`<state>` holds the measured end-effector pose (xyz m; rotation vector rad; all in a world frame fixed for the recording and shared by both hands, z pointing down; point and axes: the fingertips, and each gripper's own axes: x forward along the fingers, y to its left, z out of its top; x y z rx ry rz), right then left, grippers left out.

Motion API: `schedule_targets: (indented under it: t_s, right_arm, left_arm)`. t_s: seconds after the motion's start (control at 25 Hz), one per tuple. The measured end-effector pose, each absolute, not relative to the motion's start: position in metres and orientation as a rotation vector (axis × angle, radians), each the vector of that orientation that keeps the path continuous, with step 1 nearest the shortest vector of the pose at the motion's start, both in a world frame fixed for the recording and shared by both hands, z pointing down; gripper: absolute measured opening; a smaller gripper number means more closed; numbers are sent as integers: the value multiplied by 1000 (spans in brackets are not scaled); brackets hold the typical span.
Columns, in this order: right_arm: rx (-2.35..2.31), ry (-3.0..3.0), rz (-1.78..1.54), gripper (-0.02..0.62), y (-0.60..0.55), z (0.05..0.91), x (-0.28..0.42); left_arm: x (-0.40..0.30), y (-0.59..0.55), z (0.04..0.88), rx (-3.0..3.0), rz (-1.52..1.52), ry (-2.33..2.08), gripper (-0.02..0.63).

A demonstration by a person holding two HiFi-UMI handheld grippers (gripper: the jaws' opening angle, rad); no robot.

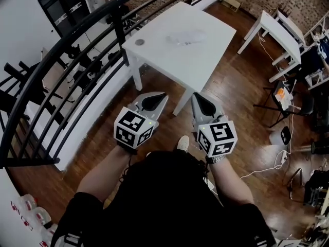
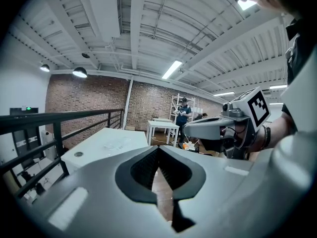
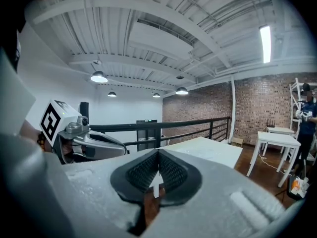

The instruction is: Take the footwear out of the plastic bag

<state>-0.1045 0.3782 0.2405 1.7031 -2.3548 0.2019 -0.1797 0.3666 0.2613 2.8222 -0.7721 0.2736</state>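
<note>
A clear plastic bag [image 1: 186,37] with something pale inside lies on the white table [image 1: 205,60] ahead of me; its contents are too faint to make out. Both grippers hang in the air short of the table's near corner, apart from the bag. My left gripper [image 1: 162,95] is shut with nothing in it, its jaws meeting at the tip [image 2: 158,148]. My right gripper [image 1: 196,95] is likewise shut and empty [image 3: 158,153]. From each gripper view the other gripper shows alongside: the right gripper [image 2: 218,128] and the left gripper [image 3: 94,145]. The bag [image 2: 116,144] appears as a faint patch on the tabletop.
A black metal railing [image 1: 77,40] curves along the left, close to the table. A second white table [image 1: 280,30] stands at the right, with cables and equipment [image 1: 282,133] on the wooden floor. A person [image 2: 183,115] stands far back by a shelf. A round grey cap [image 1: 140,42] sits in the tabletop.
</note>
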Motion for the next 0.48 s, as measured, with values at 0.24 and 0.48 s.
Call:
schedule_targets:
  t_s: [0.24,0.48]
  right_arm:
    - [1676,-2405,231,-9,345,249,-79]
    - [1626,-2464,273,-9,298,255,-30]
  left_arm:
    - [-154,339,269,2802,329,-814,17]
    - [-107,295,271,2778,382,-887,16]
